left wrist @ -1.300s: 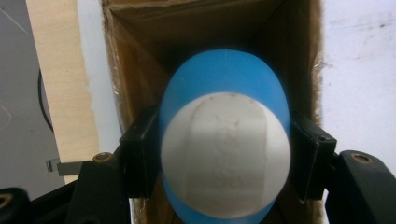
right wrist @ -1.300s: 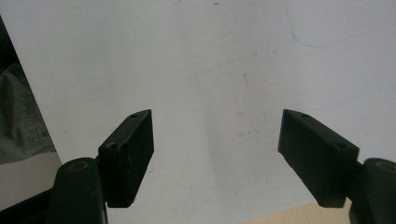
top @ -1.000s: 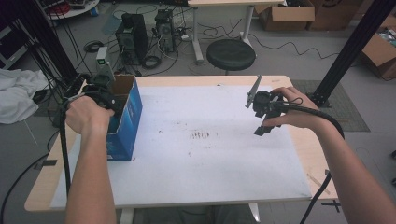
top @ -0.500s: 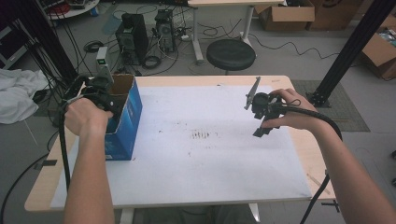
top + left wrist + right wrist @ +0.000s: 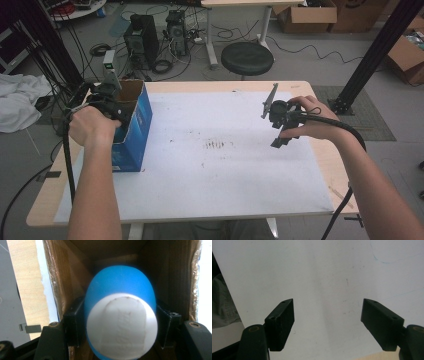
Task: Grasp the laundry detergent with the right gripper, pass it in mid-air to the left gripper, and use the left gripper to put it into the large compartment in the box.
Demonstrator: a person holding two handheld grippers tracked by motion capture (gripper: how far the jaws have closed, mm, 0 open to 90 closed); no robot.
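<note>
Placement step: left gripper [image 5: 120,322] fingers clenched on blue-and-white cup [image 5: 120,315], held inside the open cardboard box [image 5: 65,277]. We should lower straight, clear of the walls, then release. Right gripper [image 5: 328,325] fingers spread, idle over tabletop [image 5: 324,270].

Black stool [image 5: 247,57] and computer towers [image 5: 141,32] behind table [image 5: 320,165].

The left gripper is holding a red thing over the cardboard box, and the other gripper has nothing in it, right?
Not quite: the thing is blue with a white end, not red, as the left gripper view shows. The left gripper does hold it over the open box, and the right gripper has nothing between its jaws.
</note>
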